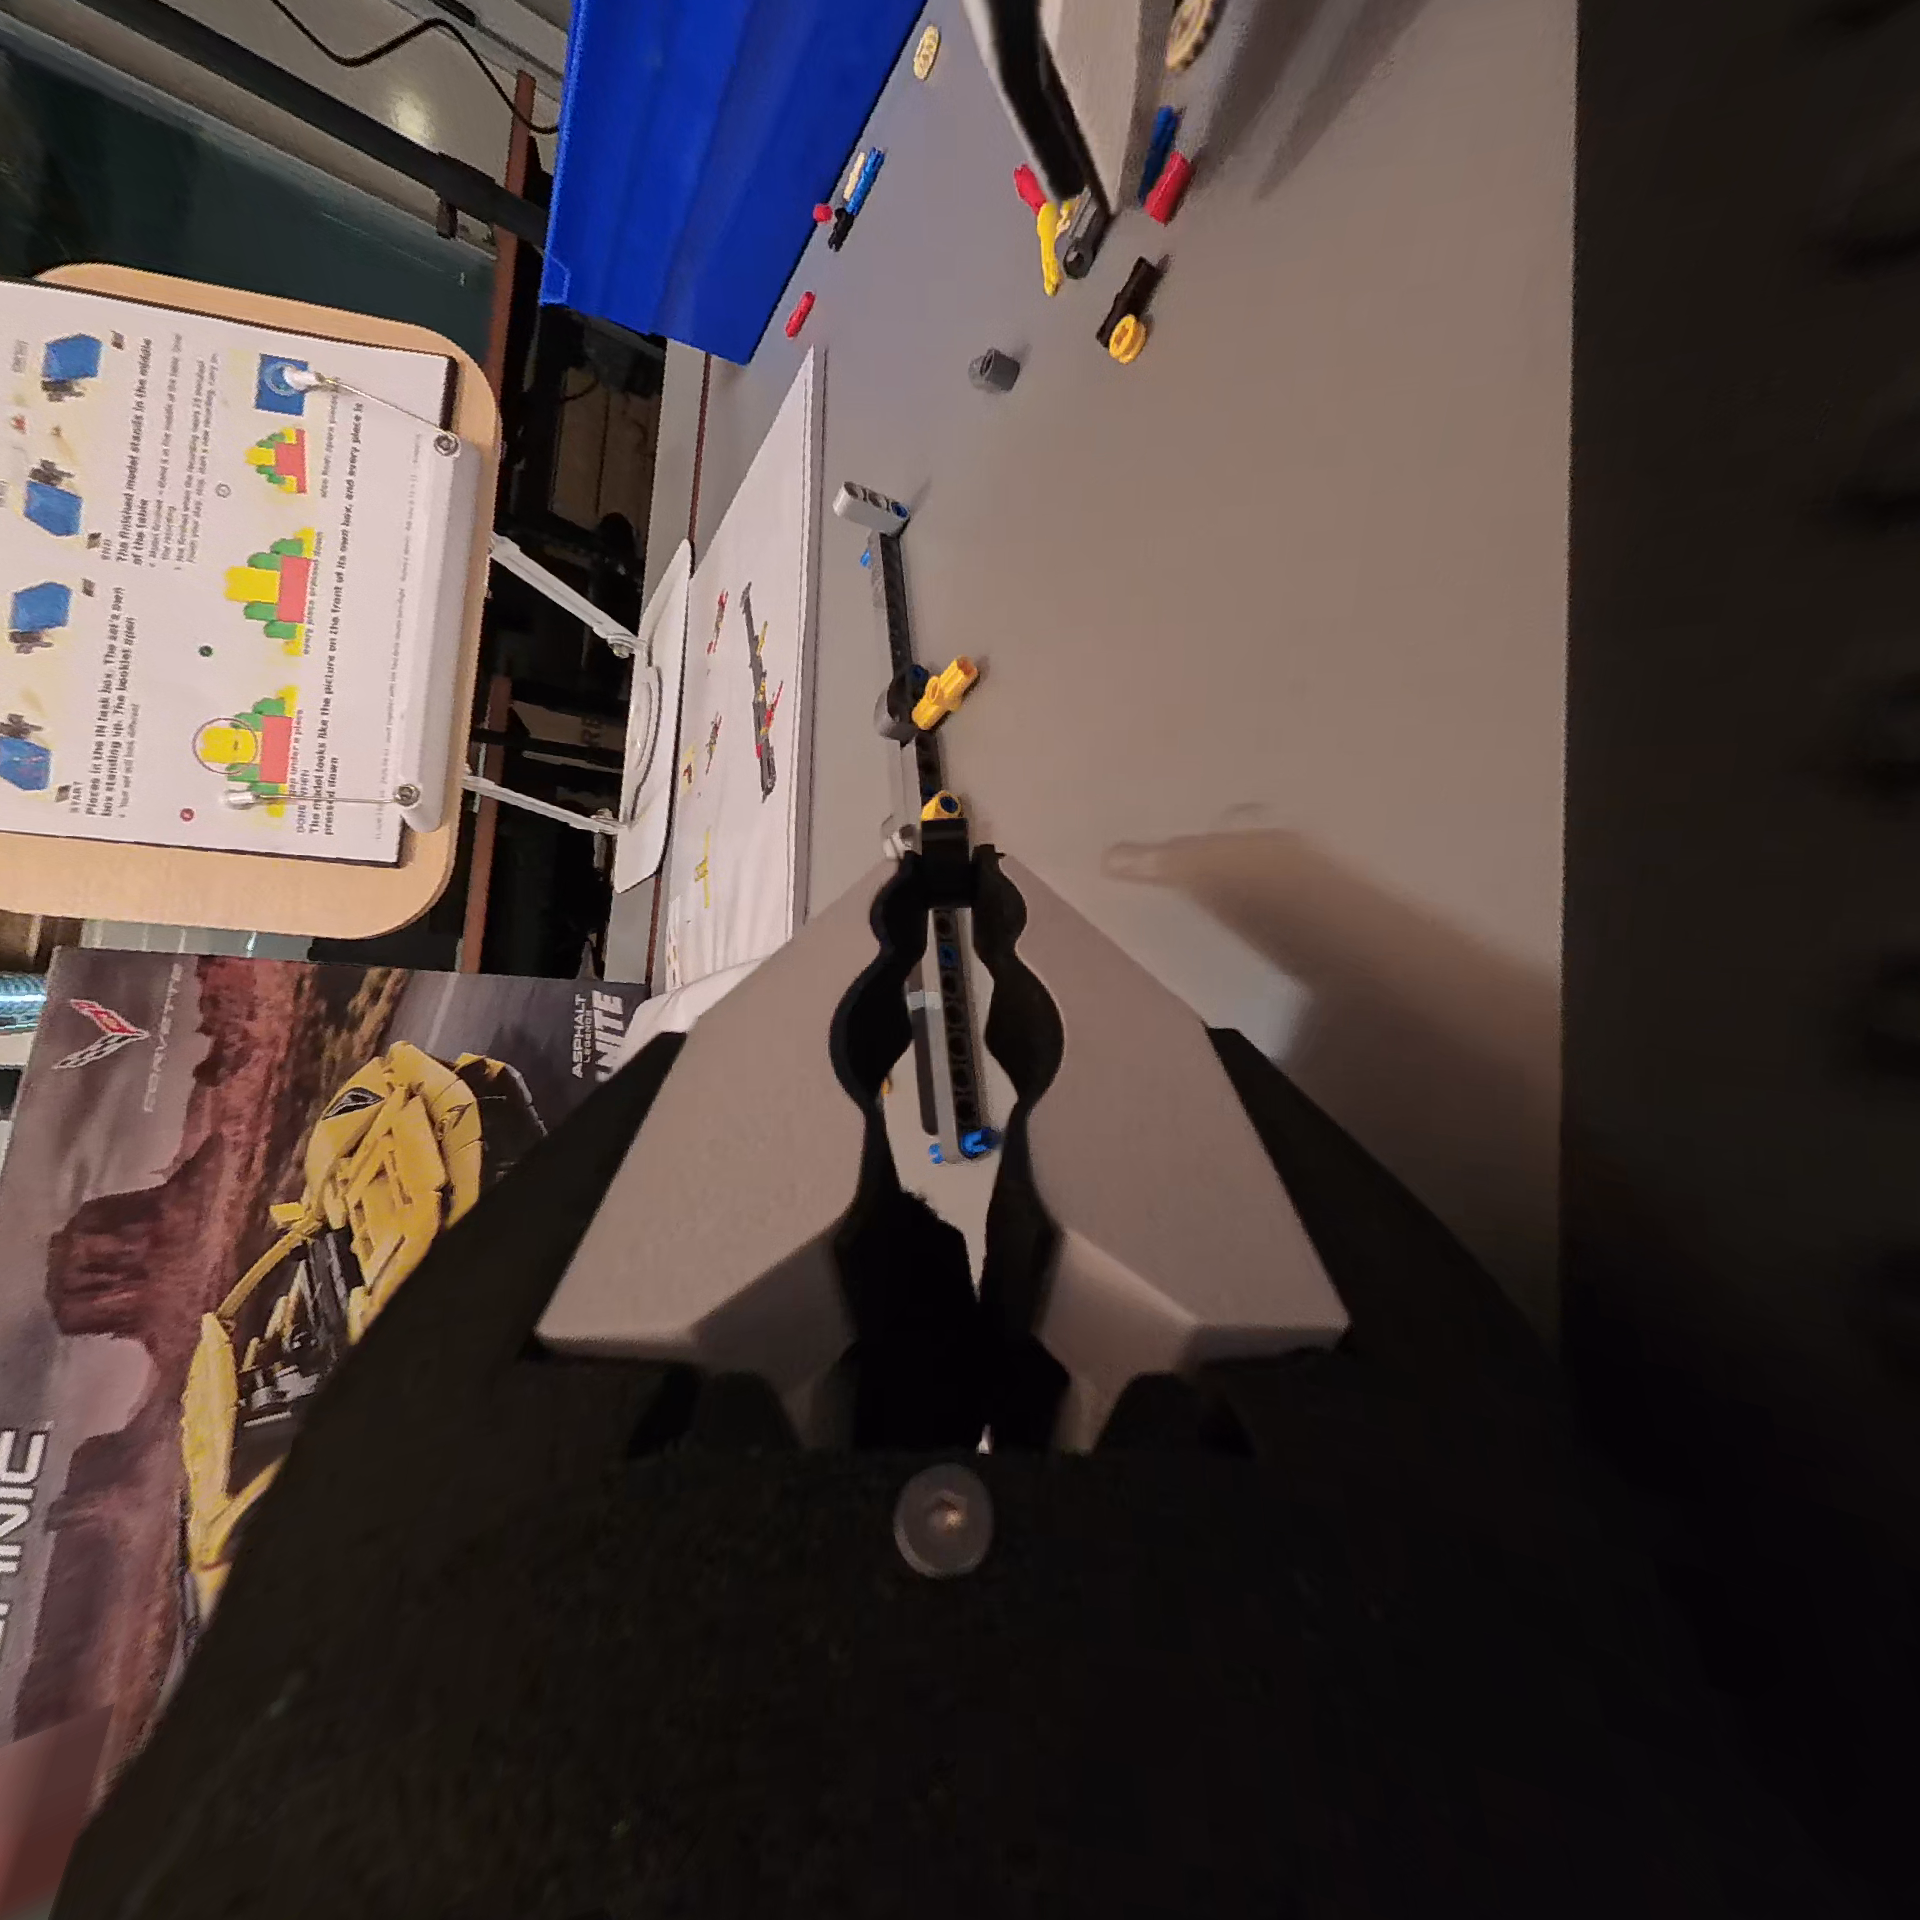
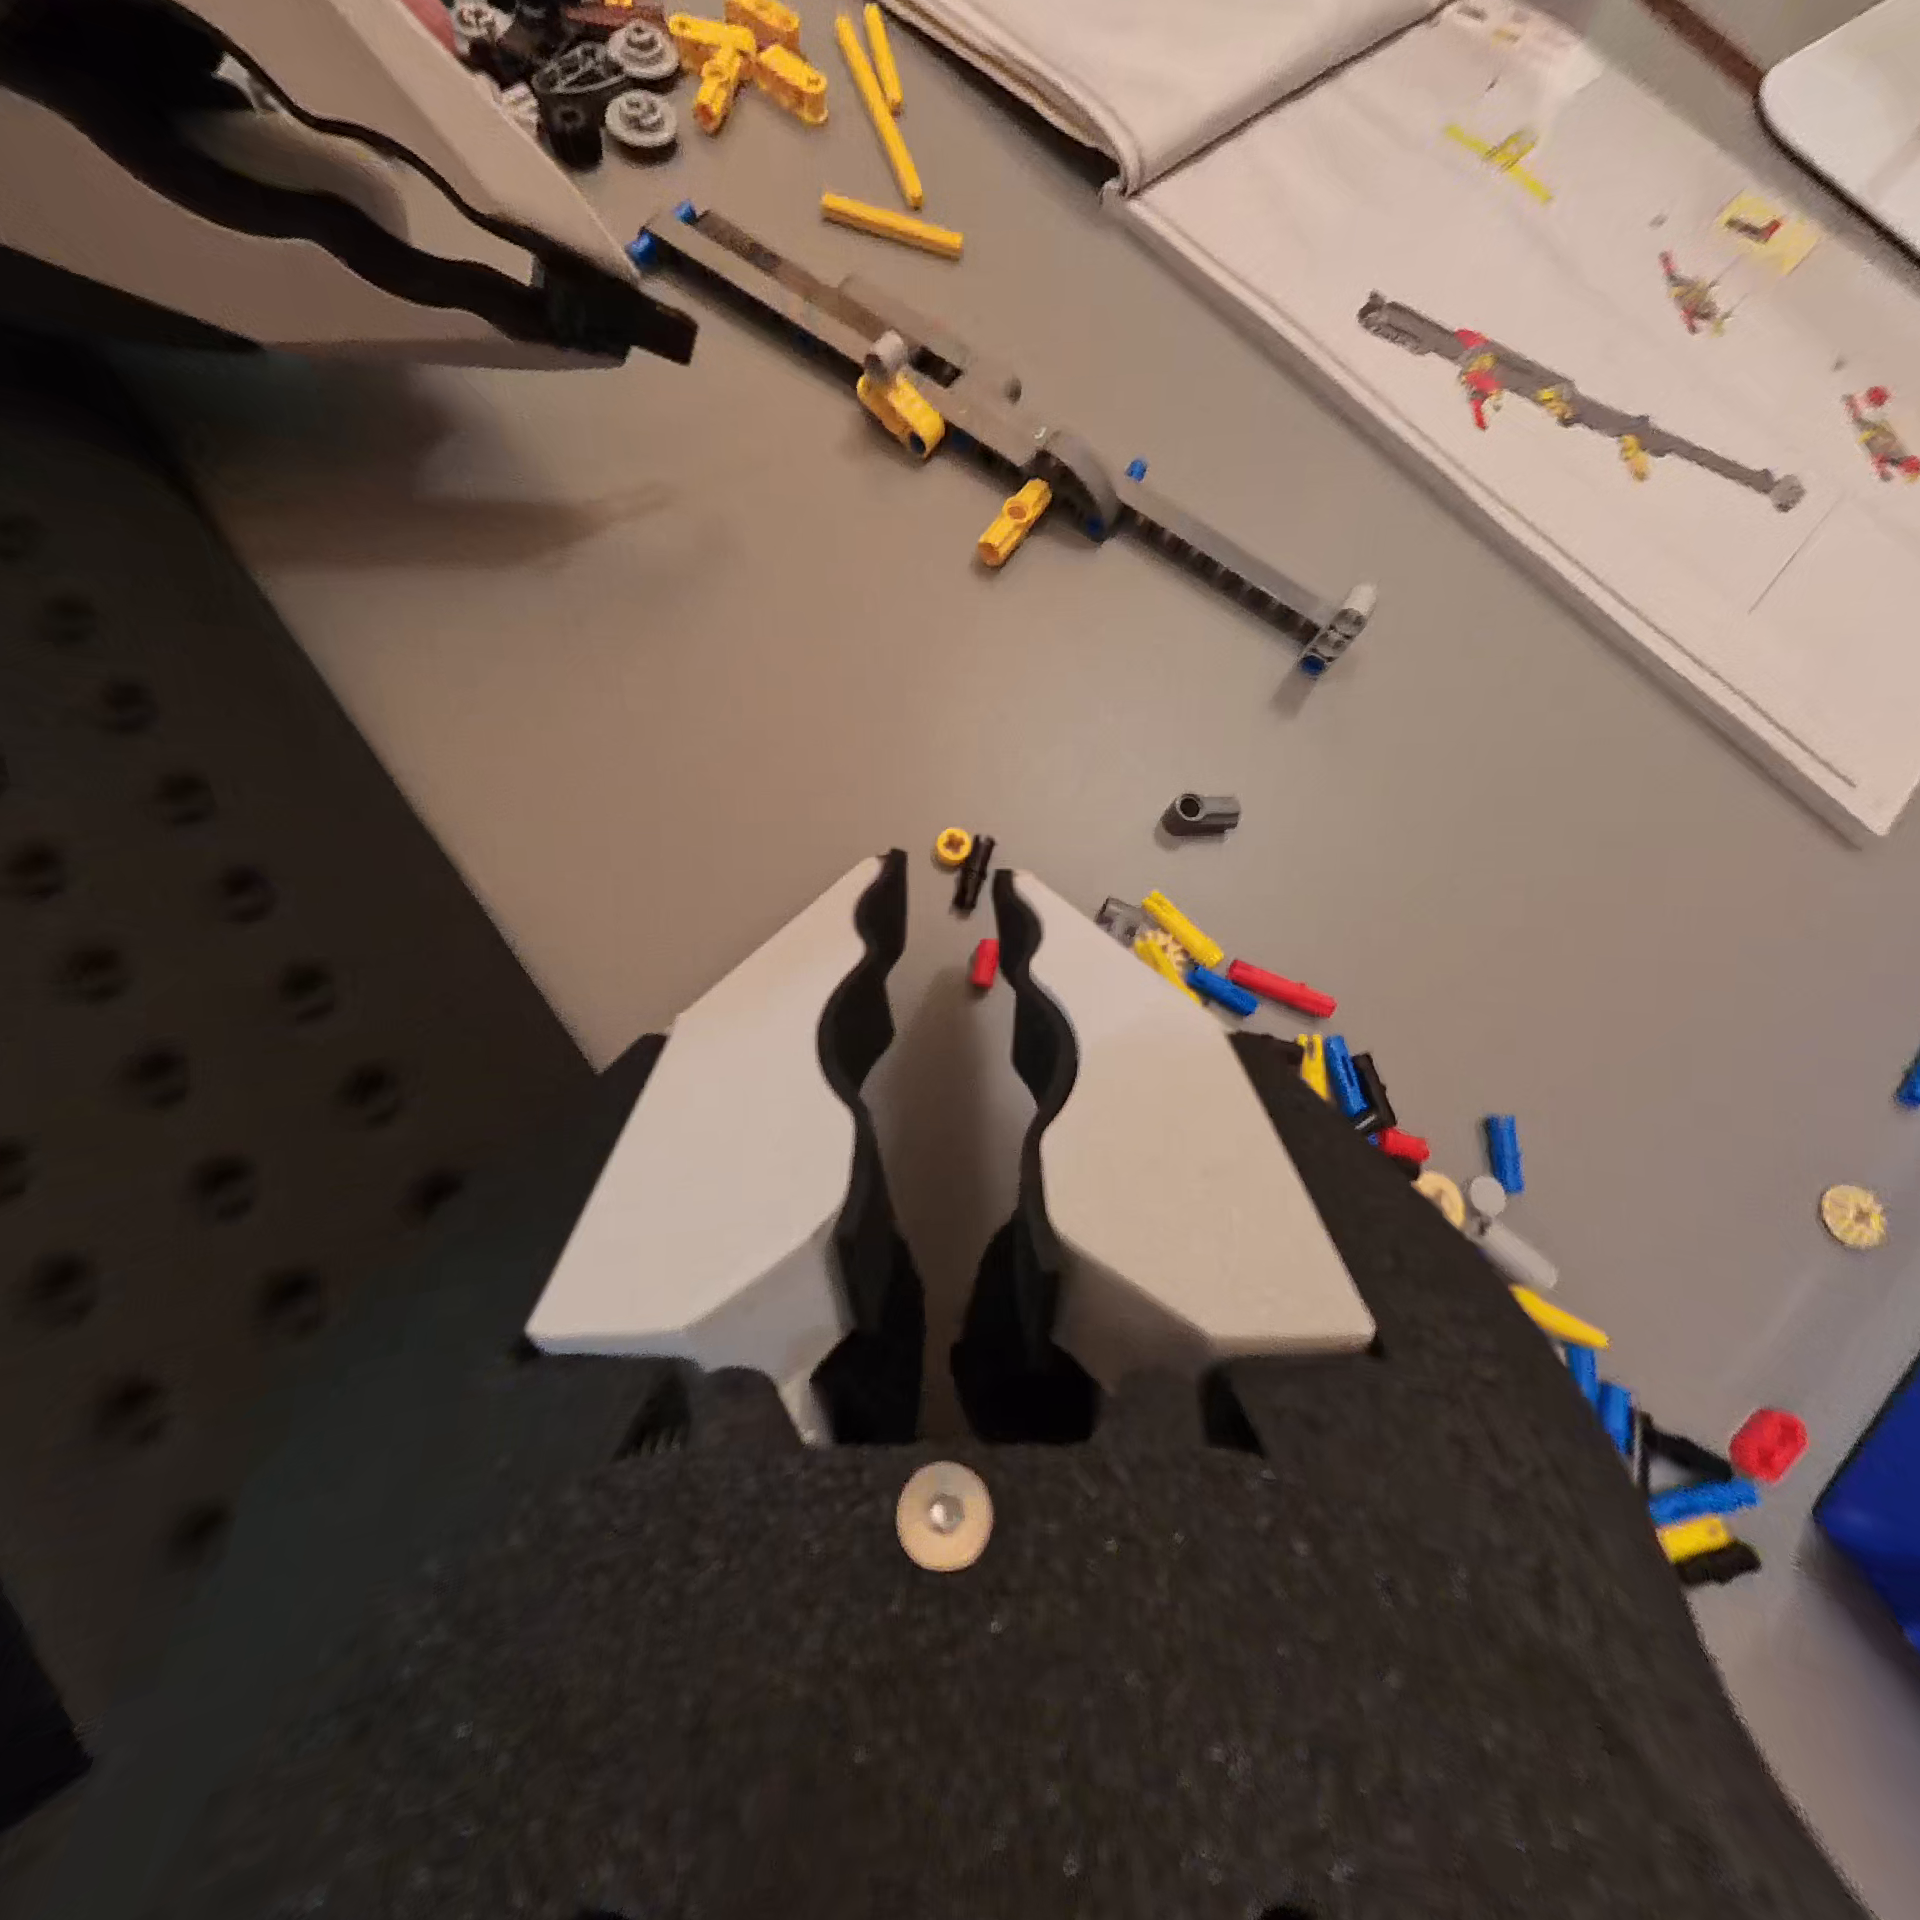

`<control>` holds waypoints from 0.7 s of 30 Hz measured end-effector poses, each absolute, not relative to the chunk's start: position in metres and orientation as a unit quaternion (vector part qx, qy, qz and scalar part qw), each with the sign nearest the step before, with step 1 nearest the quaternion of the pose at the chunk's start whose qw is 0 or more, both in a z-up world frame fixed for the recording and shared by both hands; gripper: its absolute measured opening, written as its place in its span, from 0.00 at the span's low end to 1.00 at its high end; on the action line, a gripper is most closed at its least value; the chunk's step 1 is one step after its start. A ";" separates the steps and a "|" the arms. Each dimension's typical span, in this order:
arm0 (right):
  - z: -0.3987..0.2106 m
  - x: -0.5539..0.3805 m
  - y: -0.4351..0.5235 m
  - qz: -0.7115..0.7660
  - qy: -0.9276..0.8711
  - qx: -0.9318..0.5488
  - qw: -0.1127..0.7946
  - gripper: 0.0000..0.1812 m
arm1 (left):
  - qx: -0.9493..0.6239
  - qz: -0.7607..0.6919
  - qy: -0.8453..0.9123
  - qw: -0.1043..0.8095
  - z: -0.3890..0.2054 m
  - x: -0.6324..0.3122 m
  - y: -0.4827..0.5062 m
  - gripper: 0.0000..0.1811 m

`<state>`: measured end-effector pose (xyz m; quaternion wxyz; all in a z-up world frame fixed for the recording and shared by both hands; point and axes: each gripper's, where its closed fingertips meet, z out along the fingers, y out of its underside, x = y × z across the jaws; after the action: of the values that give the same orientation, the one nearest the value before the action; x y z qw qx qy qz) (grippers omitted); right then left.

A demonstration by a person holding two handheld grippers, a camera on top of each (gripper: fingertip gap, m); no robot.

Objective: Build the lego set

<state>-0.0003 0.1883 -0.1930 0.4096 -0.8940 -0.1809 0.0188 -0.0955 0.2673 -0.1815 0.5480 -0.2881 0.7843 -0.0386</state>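
Lego build [image 2: 1195, 530] is a long grey and black beam with a couple of yellow connectors on it, lying flat on the grey table [image 2: 727, 727] and running diagonally across the middle of the right wrist view.

Going from the left: the left gripper [image 2: 665, 327] comes in from the upper left corner, clenched on a small black piece [image 2: 634, 317], and hangs right by the blue-pinned end of the beam. In its own camera the black piece [image 1: 948, 868] is pinched at the very fingertips, with the beam [image 1: 902, 613] stretching away underneath. I can't tell if the piece is touching the beam.

Behind that, at the top, there's a heap of grey, black and yellow parts [image 2: 644, 73] and a few yellow sticks [image 2: 891, 223].

Middle bottom is the right gripper [image 2: 948, 868], jaws apart and holding nothing. A yellow ring [image 2: 952, 845] and a black pin [image 2: 974, 873] sit on the table right at its tips, and a red pin [image 2: 984, 962] shows in the gap between the fingers.

Further right there's a lone dark grey connector [image 2: 1200, 814], then a scatter of red, blue and yellow pins [image 2: 1268, 987]. The open instruction booklet [image 2: 1558, 416] is upper right, with a blue bin [image 2: 1881, 1507] at the right edge
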 end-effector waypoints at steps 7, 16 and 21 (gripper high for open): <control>-0.213 0.002 0.193 0.028 -0.209 -0.912 0.351 0.07 | -0.288 -0.036 0.787 0.545 -0.183 -0.096 0.268 0.03; -0.210 0.004 0.201 0.013 -0.219 -0.907 0.359 0.02 | -0.284 -0.037 0.791 0.541 -0.185 -0.095 0.266 0.03; -0.192 0.000 0.202 0.071 -0.298 -0.923 0.233 0.02 | -0.289 -0.037 0.785 0.547 -0.182 -0.095 0.269 0.04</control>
<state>0.0002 0.2022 -0.1919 0.2333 -0.9228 -0.2981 0.0715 -0.0952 0.2694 -0.1818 0.5473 -0.2885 0.7848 -0.0370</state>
